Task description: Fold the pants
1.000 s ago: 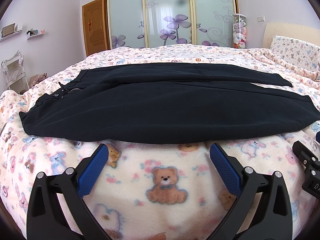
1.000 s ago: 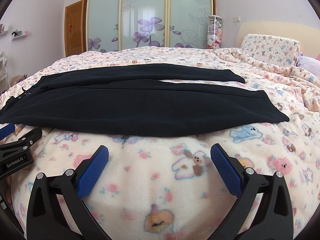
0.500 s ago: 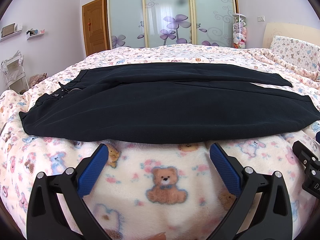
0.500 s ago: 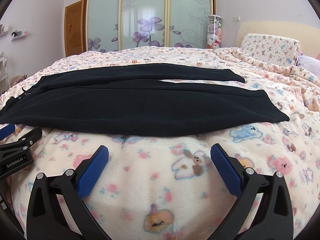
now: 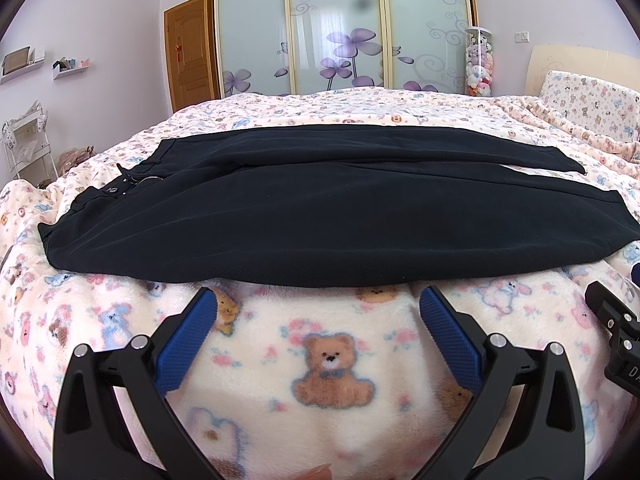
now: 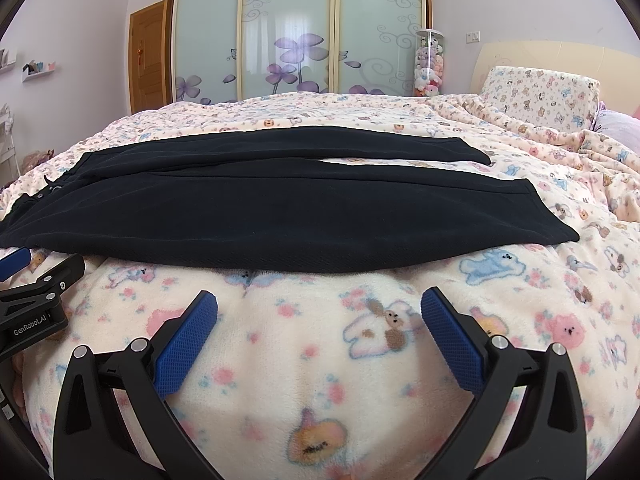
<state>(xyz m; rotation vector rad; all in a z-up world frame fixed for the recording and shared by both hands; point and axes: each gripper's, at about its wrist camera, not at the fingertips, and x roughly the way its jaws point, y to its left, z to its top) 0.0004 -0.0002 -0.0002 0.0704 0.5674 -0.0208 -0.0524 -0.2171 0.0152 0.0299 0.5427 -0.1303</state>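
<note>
Black pants (image 5: 320,216) (image 6: 256,216) lie flat across the bed, waistband and zipper at the left, leg hems at the right, the two legs side by side. My left gripper (image 5: 318,304) hovers open just short of the near leg's edge, nothing between its blue pads (image 5: 188,340). My right gripper (image 6: 319,304) is also open and empty, in front of the same near edge further right. Each gripper shows at the edge of the other's view: the right one (image 5: 616,332), the left one (image 6: 36,300).
The bed is covered by a cream blanket (image 5: 332,364) printed with bears. A pillow (image 6: 540,92) and headboard stand at the right. Sliding wardrobe doors (image 5: 340,28), a wooden door (image 5: 188,52) and a jar of plush toys (image 6: 428,64) stand behind the bed.
</note>
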